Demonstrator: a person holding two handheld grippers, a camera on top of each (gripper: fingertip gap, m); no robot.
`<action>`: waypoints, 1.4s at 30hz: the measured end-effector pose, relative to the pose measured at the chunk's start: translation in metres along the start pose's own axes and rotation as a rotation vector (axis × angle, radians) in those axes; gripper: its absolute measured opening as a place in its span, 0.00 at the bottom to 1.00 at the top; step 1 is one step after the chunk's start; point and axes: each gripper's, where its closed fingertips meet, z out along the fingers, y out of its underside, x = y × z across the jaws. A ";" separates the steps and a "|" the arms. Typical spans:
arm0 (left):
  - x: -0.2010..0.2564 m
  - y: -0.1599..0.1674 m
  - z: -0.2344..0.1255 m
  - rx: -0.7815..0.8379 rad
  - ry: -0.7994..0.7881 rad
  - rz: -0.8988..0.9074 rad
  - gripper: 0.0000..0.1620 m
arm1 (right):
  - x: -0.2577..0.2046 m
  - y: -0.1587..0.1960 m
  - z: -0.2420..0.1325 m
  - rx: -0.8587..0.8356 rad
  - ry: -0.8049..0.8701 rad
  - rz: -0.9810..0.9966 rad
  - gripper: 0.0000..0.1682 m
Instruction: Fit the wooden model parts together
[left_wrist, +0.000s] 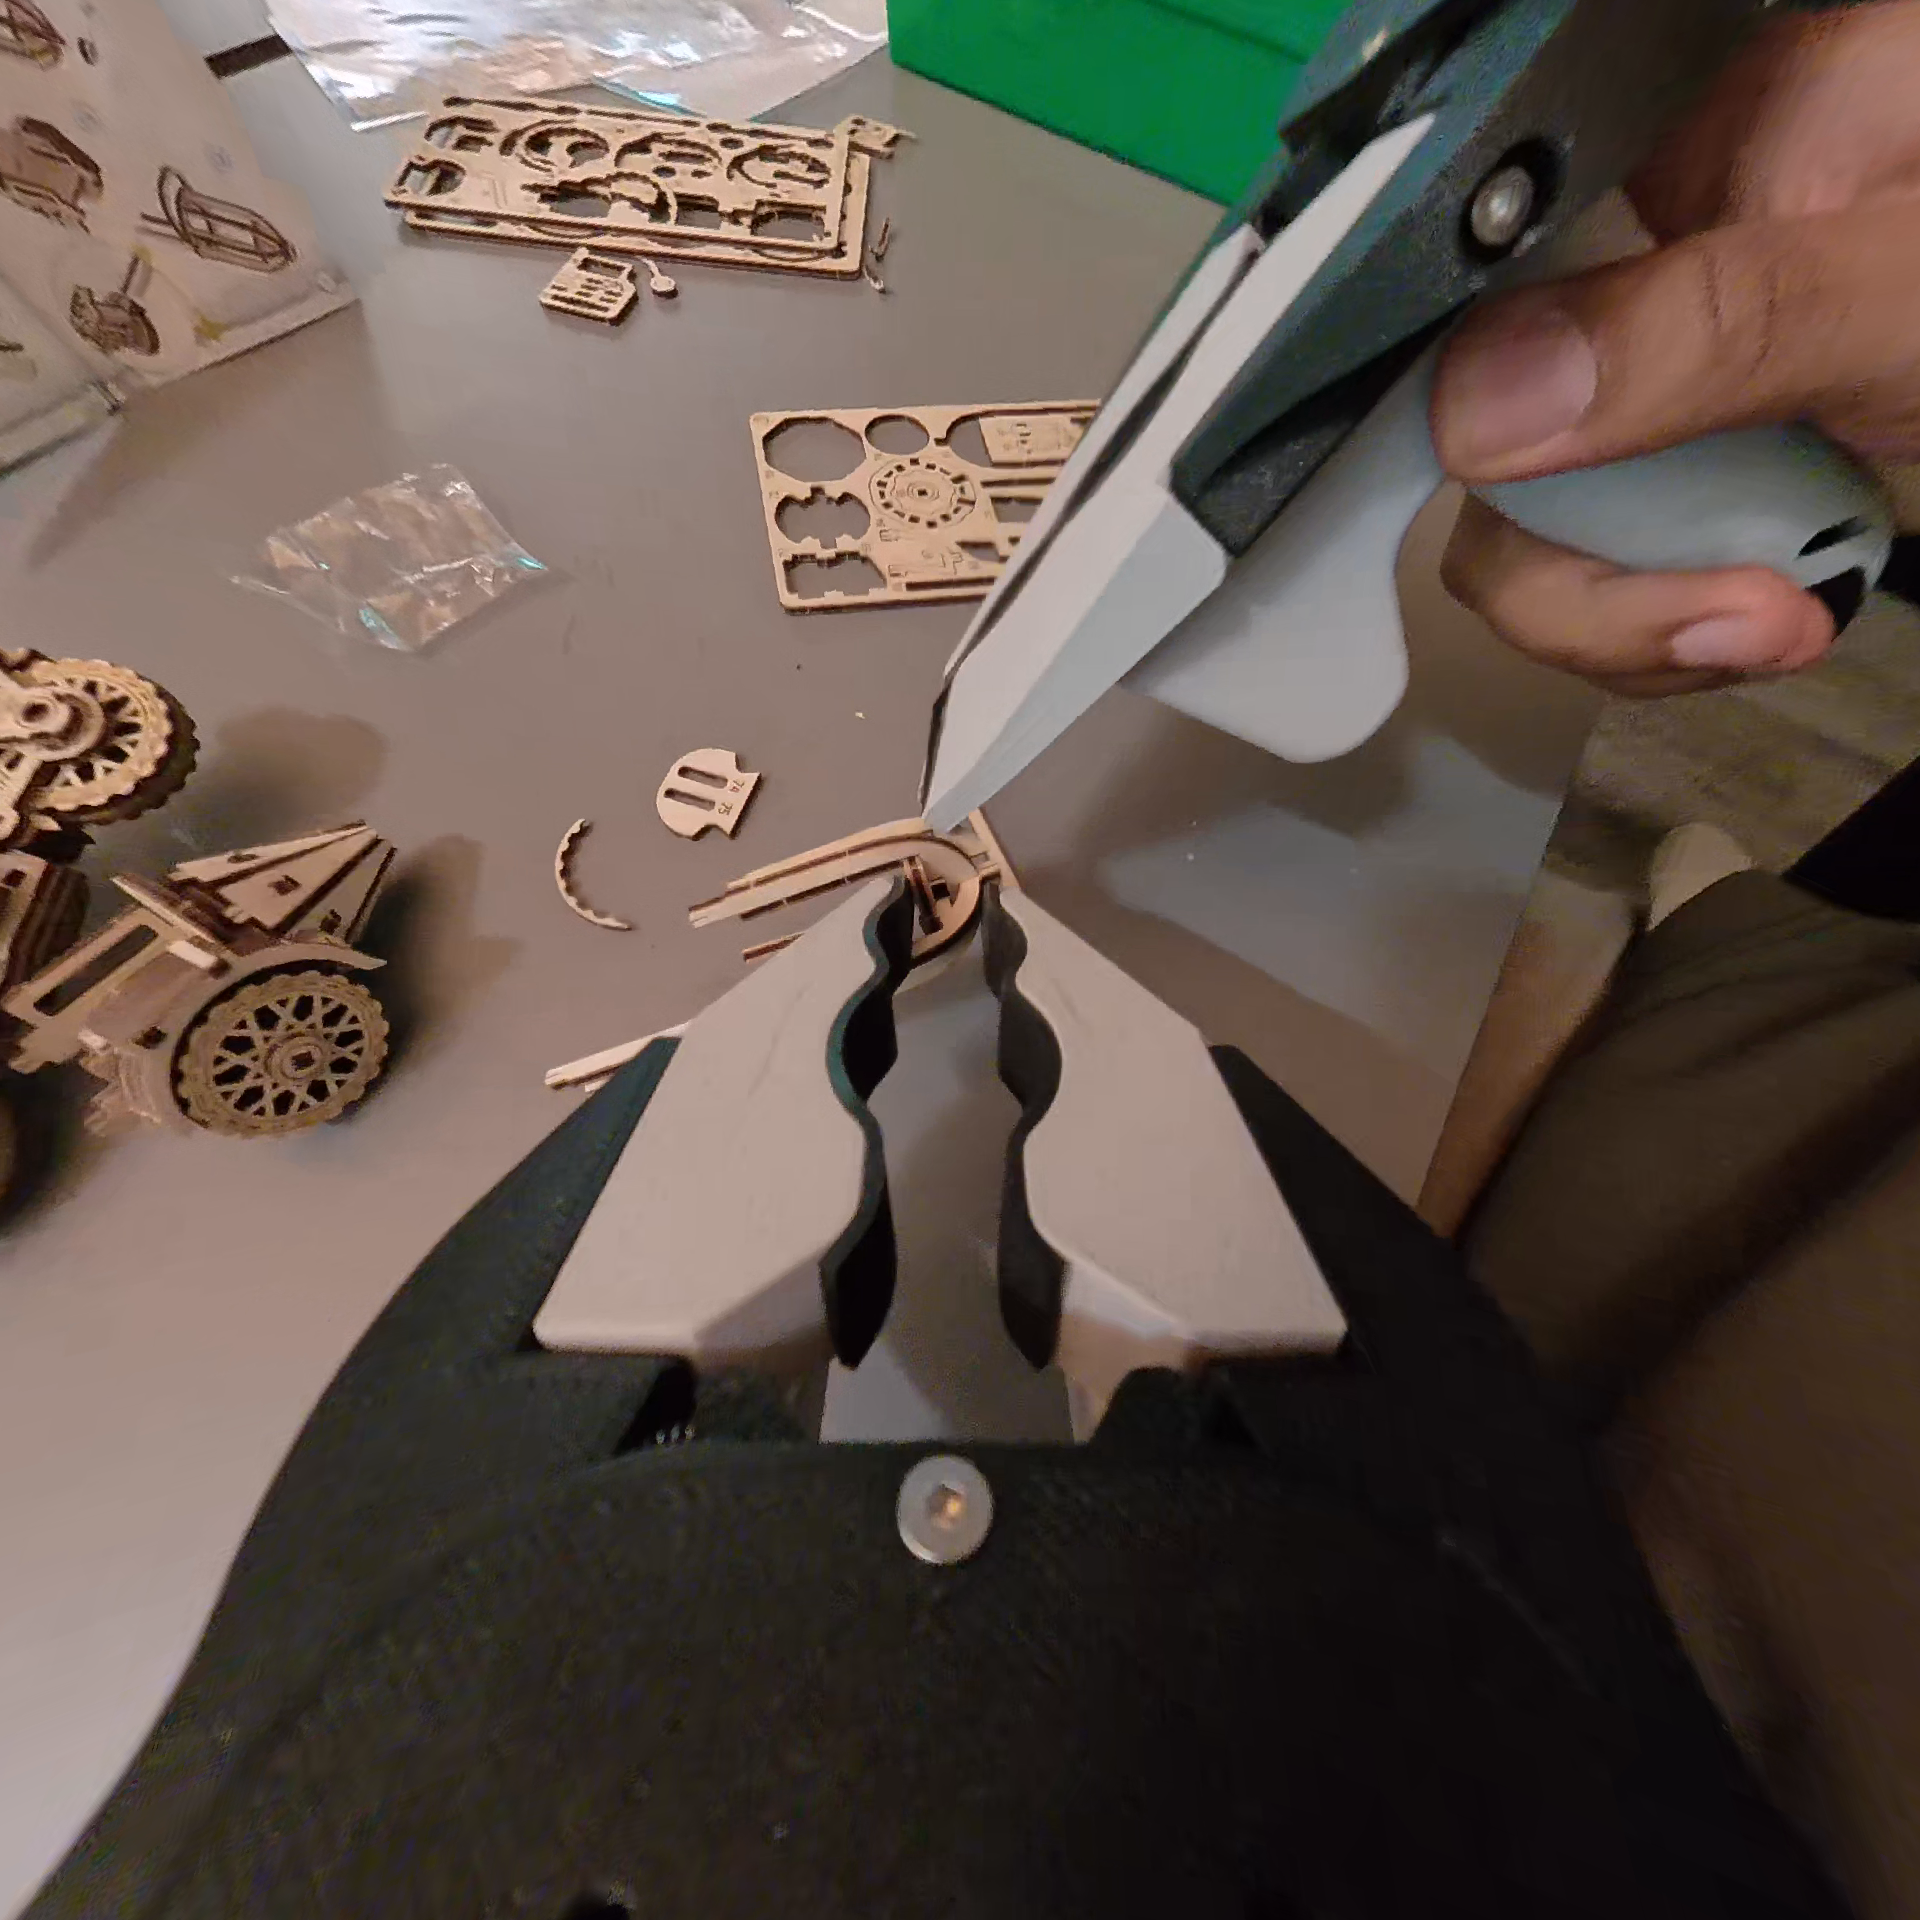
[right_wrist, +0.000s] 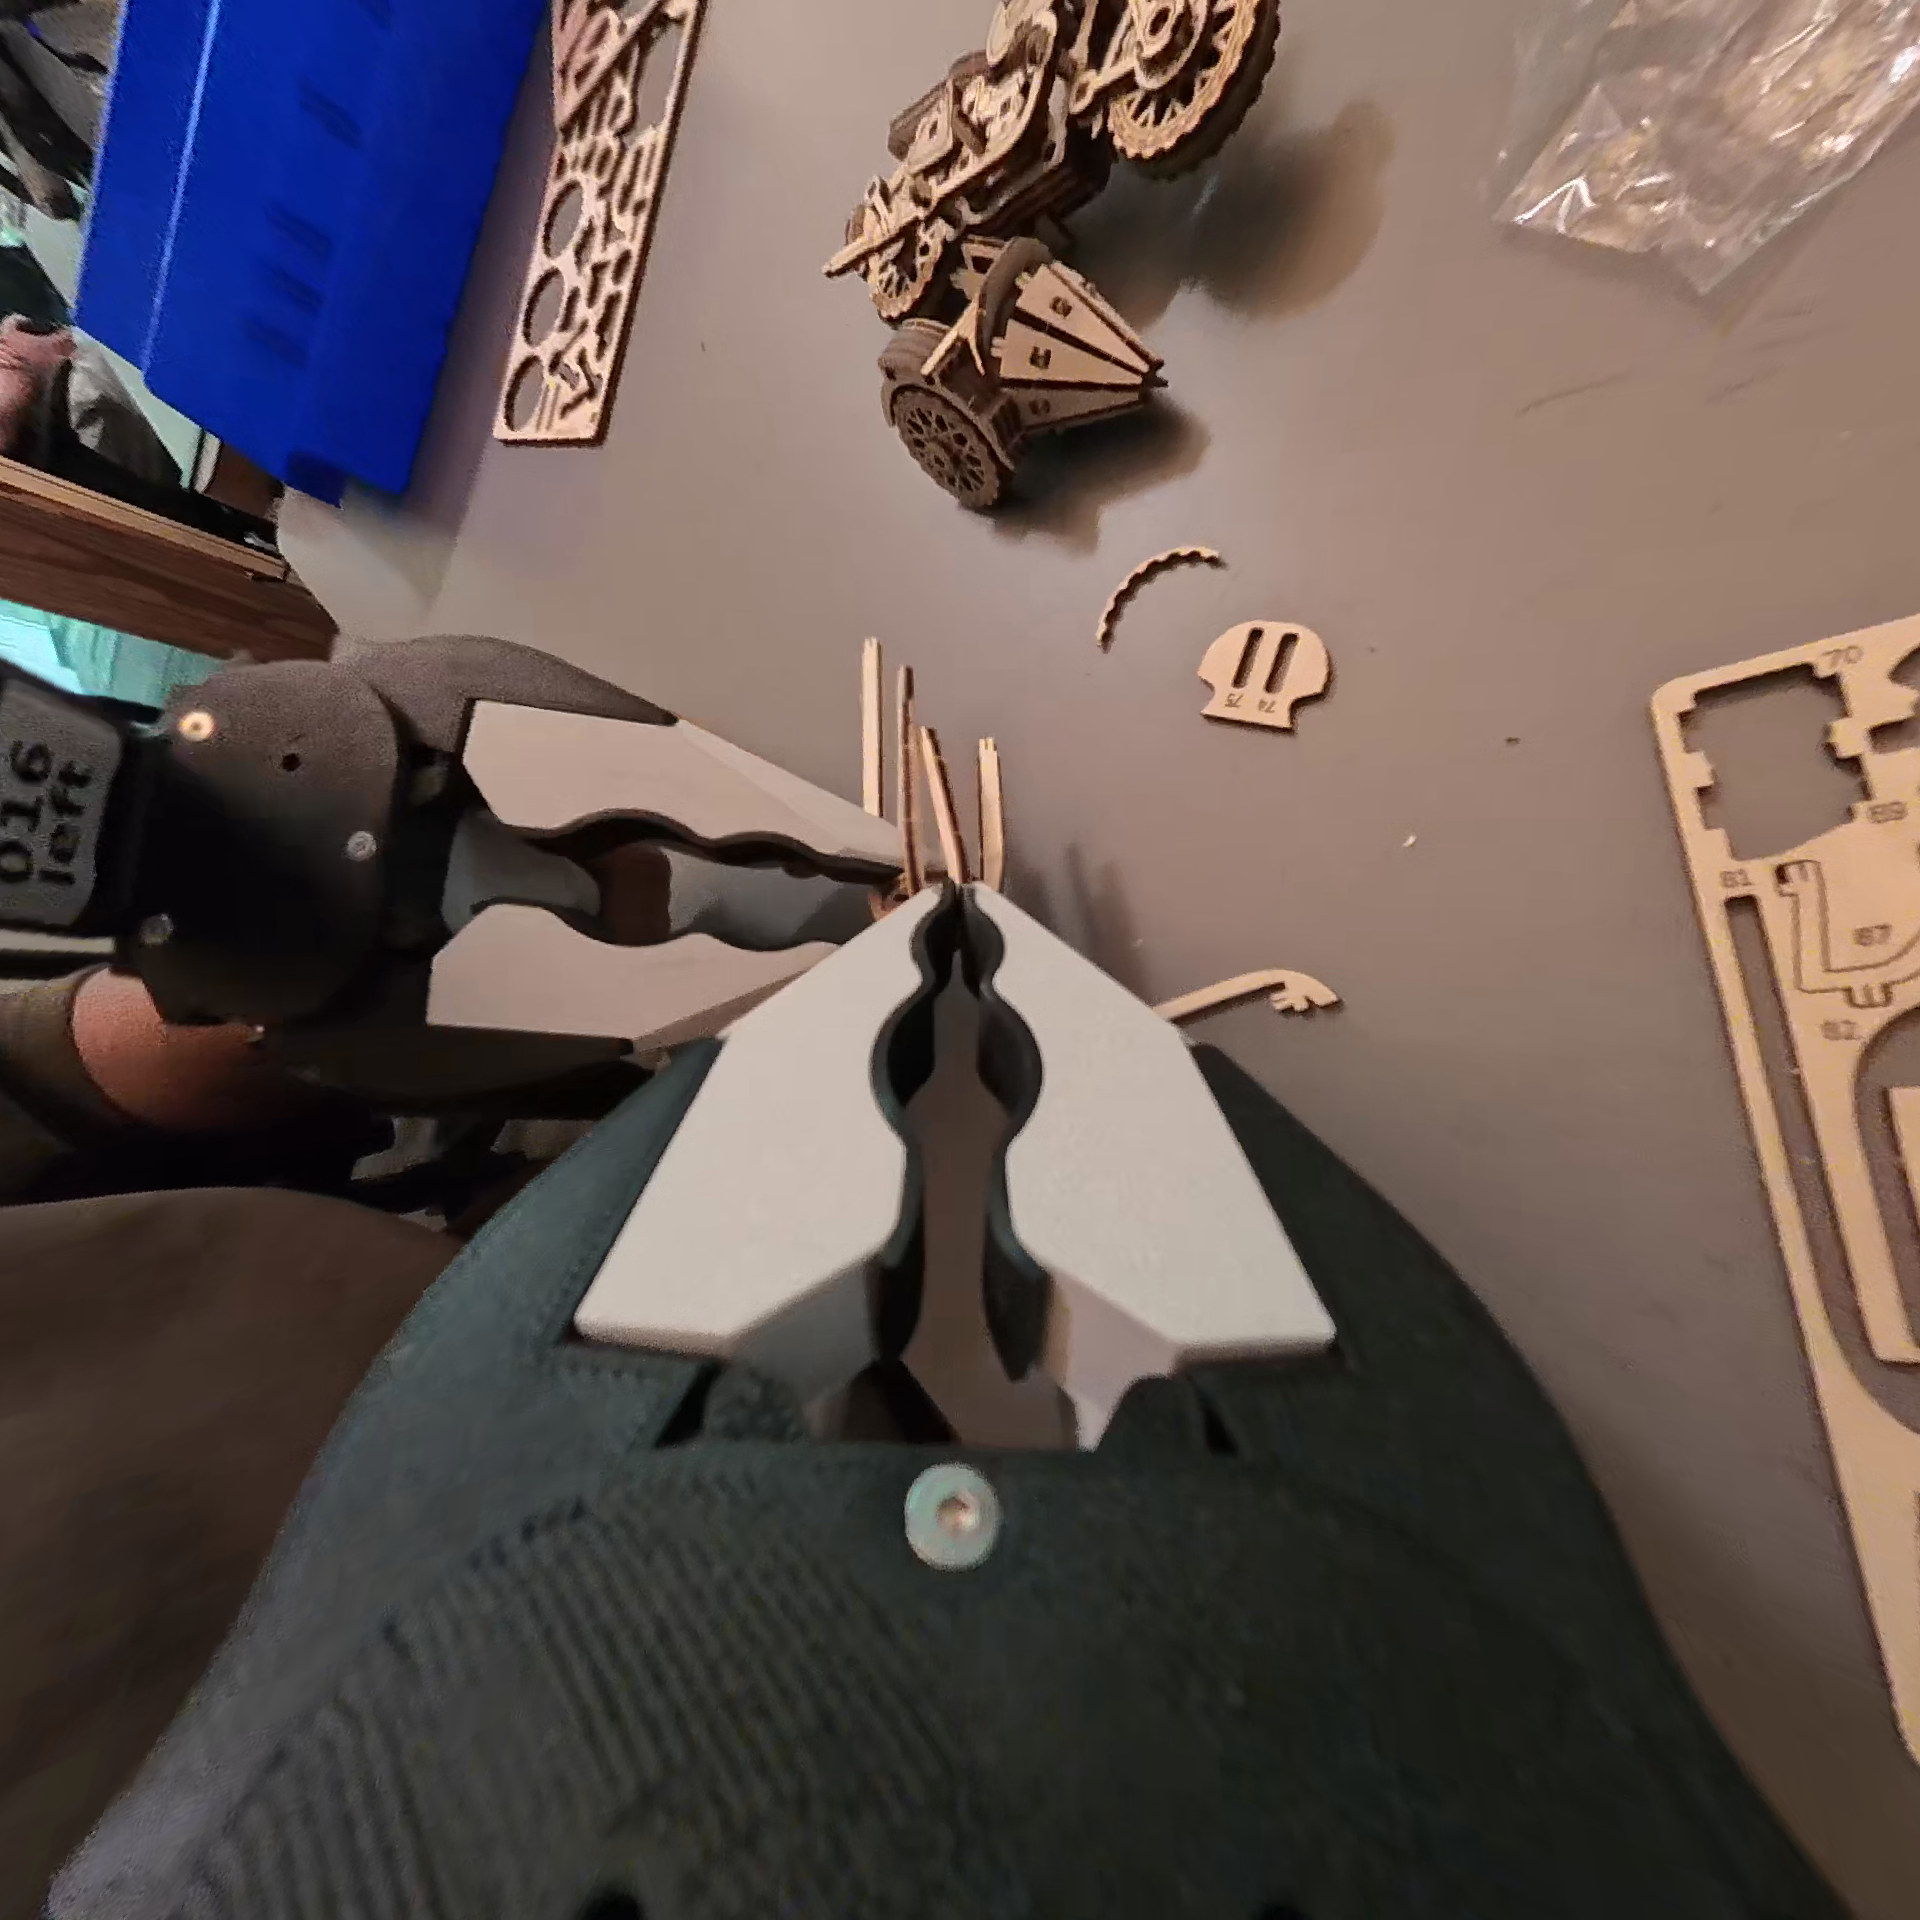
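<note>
My left gripper (left_wrist: 940, 904) is shut on a small wooden assembly (left_wrist: 831, 857) of thin curved strips around a round piece, held just above the grey table (left_wrist: 623, 644). My right gripper (right_wrist: 958, 896) is shut, its tips pinching the top of the same assembly's strips (right_wrist: 940, 800), which stick out beyond them. In the left wrist view the right gripper (left_wrist: 928, 816) comes down from the upper right onto the curved strip. In the right wrist view the left gripper (right_wrist: 894, 868) comes in from the left. The two grippers' tips almost touch.
A part-built wooden vehicle (left_wrist: 208, 987) (right_wrist: 1018, 312) stands nearby. A slotted round piece (left_wrist: 707, 795) and a toothed arc (left_wrist: 587, 878) lie loose. Punched wooden sheets (left_wrist: 904, 509) (right_wrist: 1787, 987), plastic bags (left_wrist: 395, 551), a green box (left_wrist: 1091, 83) and a blue box (right_wrist: 291, 229) surround them. My left and right fingertips are right by each other.
</note>
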 end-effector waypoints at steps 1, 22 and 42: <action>0.000 -0.001 0.000 0.007 0.015 -0.022 0.07 | 0.000 0.000 -0.001 0.003 -0.003 -0.001 0.00; 0.011 -0.027 -0.014 0.177 0.252 -0.211 0.06 | -0.018 -0.008 -0.030 0.044 -0.219 -0.135 0.03; 0.062 -0.046 -0.061 0.223 0.909 -0.499 0.07 | -0.068 0.018 -0.088 0.240 -0.498 -0.887 0.05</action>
